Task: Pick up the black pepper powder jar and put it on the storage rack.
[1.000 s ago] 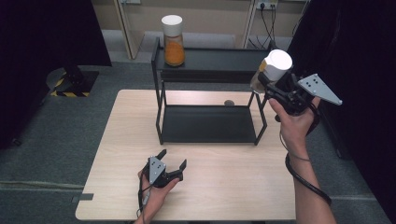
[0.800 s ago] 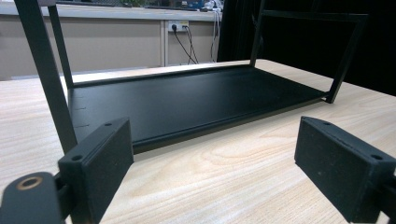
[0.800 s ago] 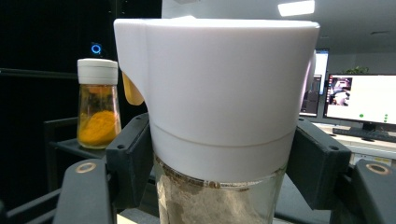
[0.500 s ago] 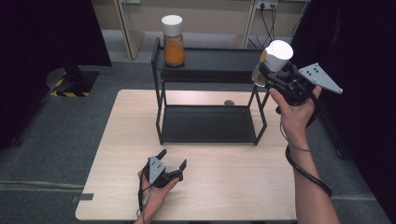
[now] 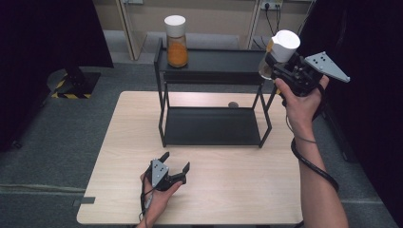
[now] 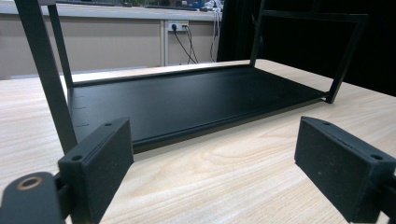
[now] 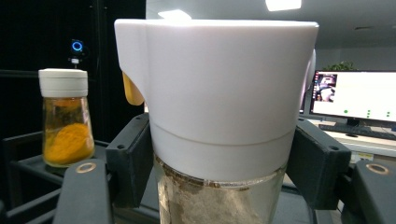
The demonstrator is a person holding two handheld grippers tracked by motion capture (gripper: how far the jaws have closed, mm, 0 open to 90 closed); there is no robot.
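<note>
My right gripper [image 5: 274,65] is shut on a glass jar [image 5: 286,45] with a tall white lid, held upright in the air at the right end of the black rack's top shelf [image 5: 214,61]. In the right gripper view the pads clamp the jar [image 7: 219,107] just under the lid, with brownish powder showing in the glass below. A second jar [image 5: 176,42] of orange powder with a white cap stands on the top shelf's left end, also seen as the orange jar [image 7: 64,121]. My left gripper [image 5: 175,161] rests open on the table near its front edge, with nothing between its pads [image 6: 98,158].
The two-tier black rack stands at the back middle of the wooden table [image 5: 237,185]; its lower shelf [image 5: 214,126] is bare, seen up close as the lower shelf [image 6: 187,98]. A small dark round thing [image 5: 233,104] lies on the table behind the rack. Dark curtains flank both sides.
My right hand has lifted the white-lidded jar higher, up beside the top shelf's right end. The left gripper has stayed still.
</note>
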